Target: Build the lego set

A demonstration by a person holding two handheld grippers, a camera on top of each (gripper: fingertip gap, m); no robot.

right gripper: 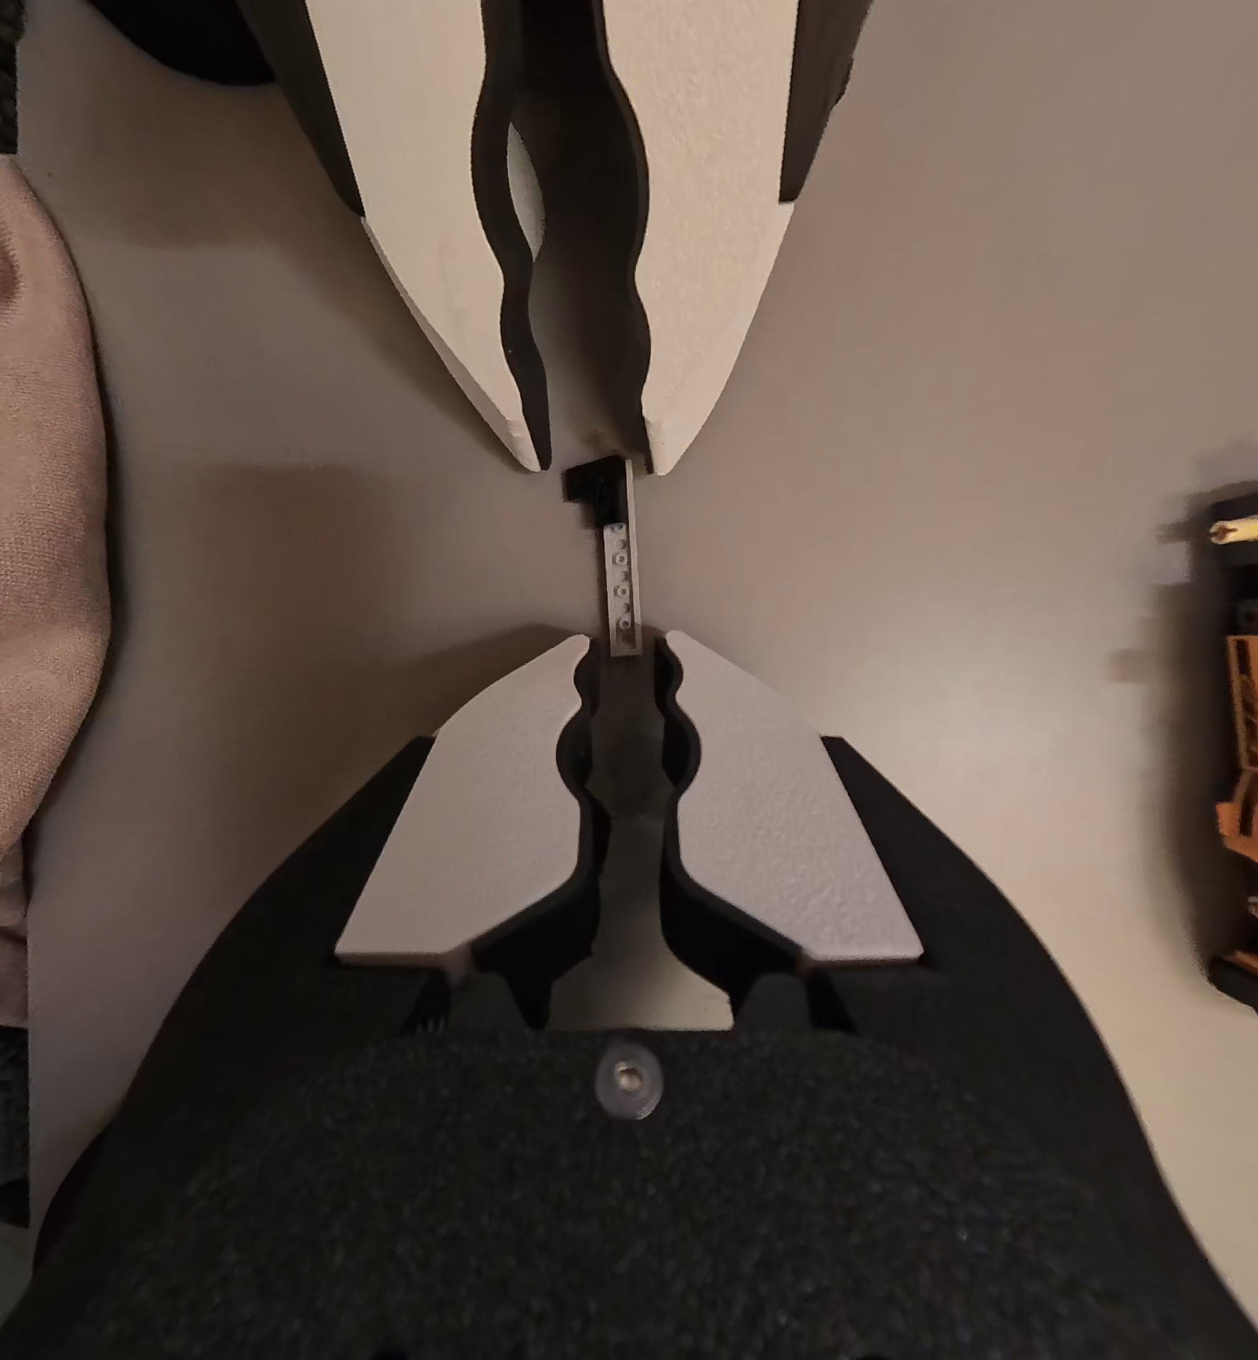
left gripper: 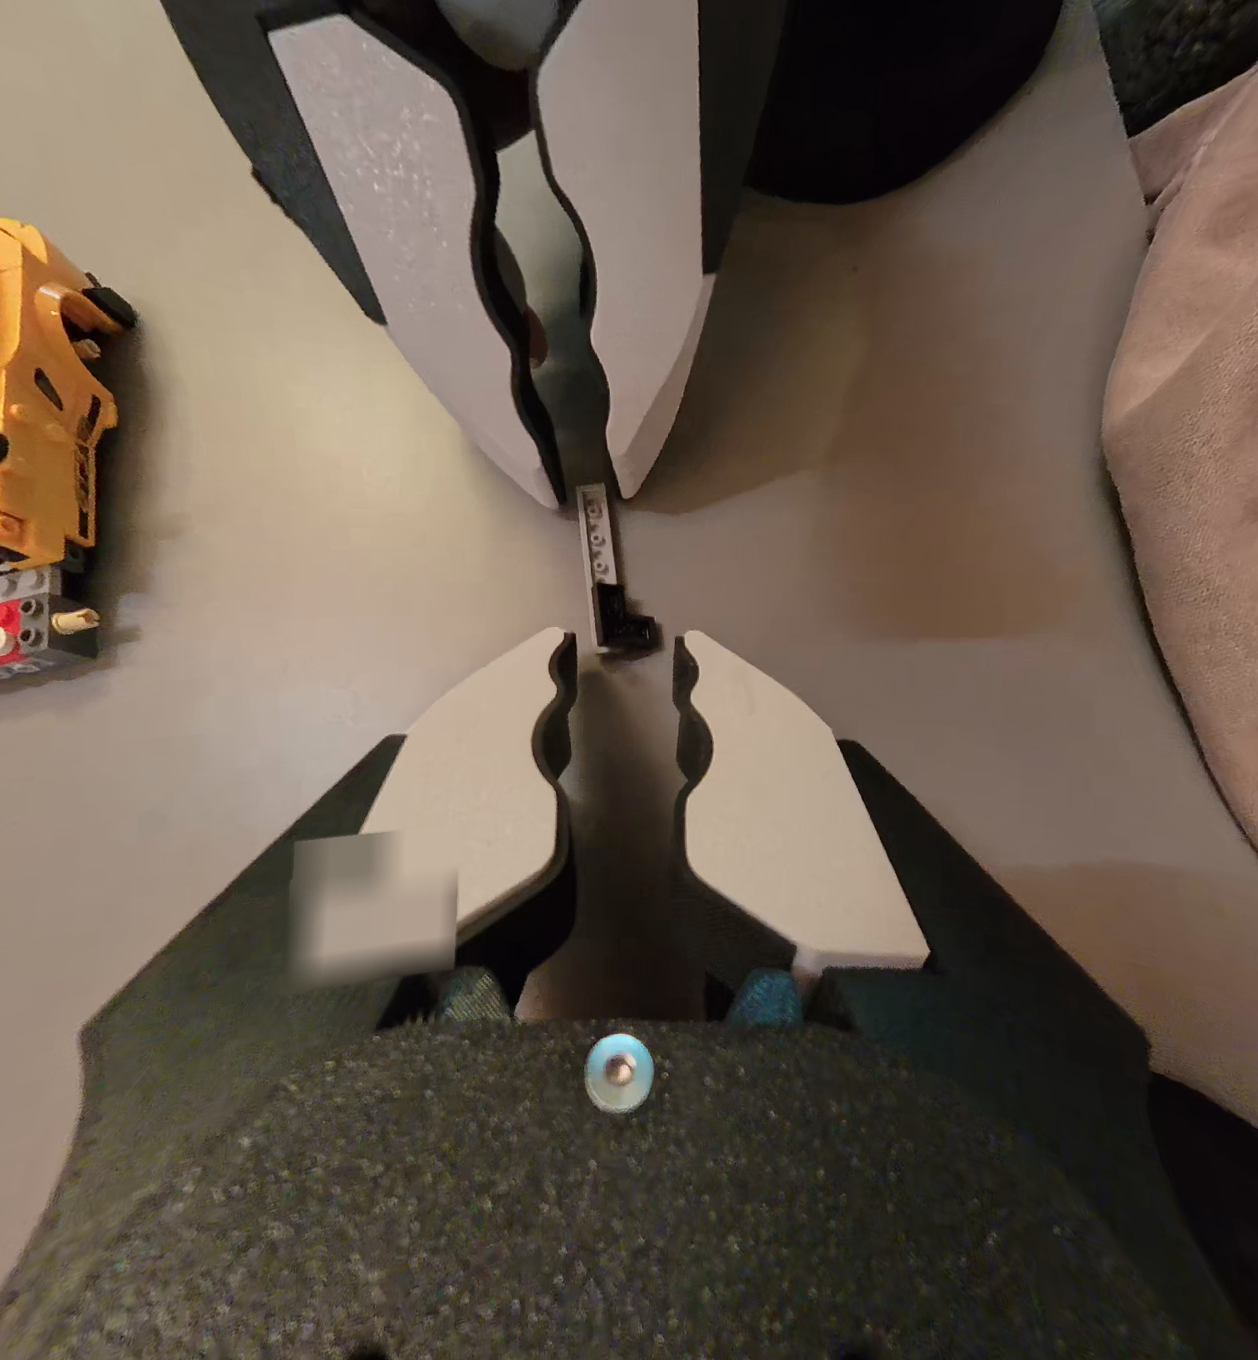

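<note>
**A:** Between the two sets of fingertips, what was there?

**B:** A narrow light-grey studded Lego plate (left gripper: 599,553), with a small black L-shaped Lego piece (left gripper: 624,622) on one end. Its long axis ran straight from one gripper to the other.

**A:** Who held it?

**B:** The right gripper (right gripper: 624,642) had closed on the bare grey end, pinching it at the very tips. The left gripper (left gripper: 624,639) faced it head-on with its jaws parted, the black-piece end just ahead of its tips, nearly between them, with no contact that I could make out.

**A:** So the left was nearer the black piece?

**B:** Yes. I judged a short straight advance along that axis would bring it in.

**A:** And the rest of the build?

**B:** The partly built yellow-orange, black and red Lego vehicle (left gripper: 22,441) sat well apart on the pale tabletop (left gripper: 280,589). A pinkish-beige cloth (right gripper: 15,515) lay on the other side.
</note>
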